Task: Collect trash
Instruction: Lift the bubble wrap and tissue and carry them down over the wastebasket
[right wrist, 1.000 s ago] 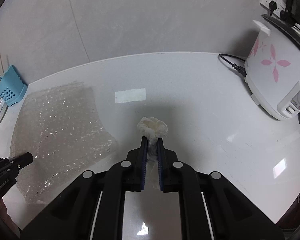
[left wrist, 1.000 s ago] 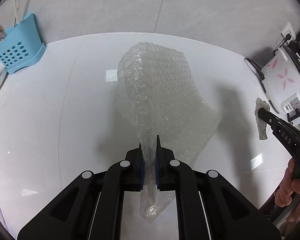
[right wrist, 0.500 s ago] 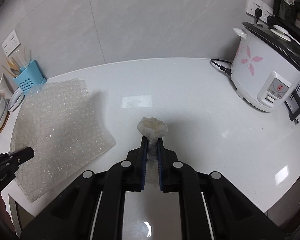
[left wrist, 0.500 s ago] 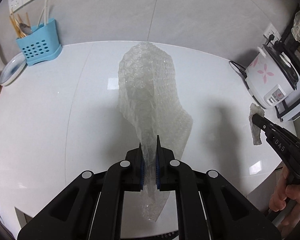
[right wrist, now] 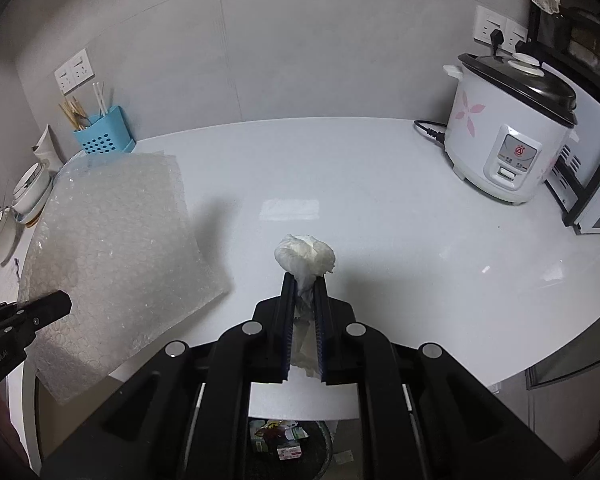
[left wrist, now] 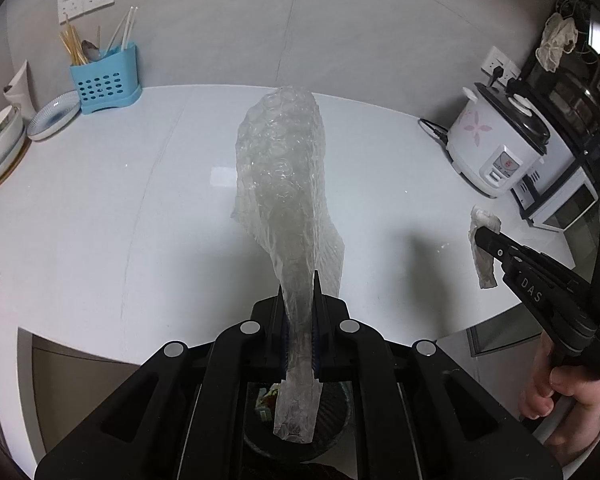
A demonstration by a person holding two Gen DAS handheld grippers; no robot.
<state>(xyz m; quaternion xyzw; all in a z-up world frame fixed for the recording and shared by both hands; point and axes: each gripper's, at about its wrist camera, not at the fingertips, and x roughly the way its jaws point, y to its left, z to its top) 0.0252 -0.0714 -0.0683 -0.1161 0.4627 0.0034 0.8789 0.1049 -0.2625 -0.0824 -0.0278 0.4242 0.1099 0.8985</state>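
- Both tools have risen and pulled back from the white round surface (right wrist: 380, 184) compared with one second ago; its near edge is now in both views, and a dark round trash bin (right wrist: 292, 448) appears below it at 6 o'clock.
- The left gripper (left wrist: 299, 292) has its fingers pressed on the clear sheet of bubble wrap (left wrist: 284, 184). The sheet hung close to the surface before; now it hangs free, narrow and long, and its short tail points down to the bin opening.
- The right gripper (right wrist: 303, 284) pinches the crumpled white paper tissue (right wrist: 306, 254), same grasp as before. In the left view the tissue is at 3 o'clock, in the air.
- I judge that picking up is finished and both pieces of trash are almost above the bin, which already holds some wrappers.
- The next step is probably to open the fingers over the bin. The wide bubble wrap may catch on the rim.
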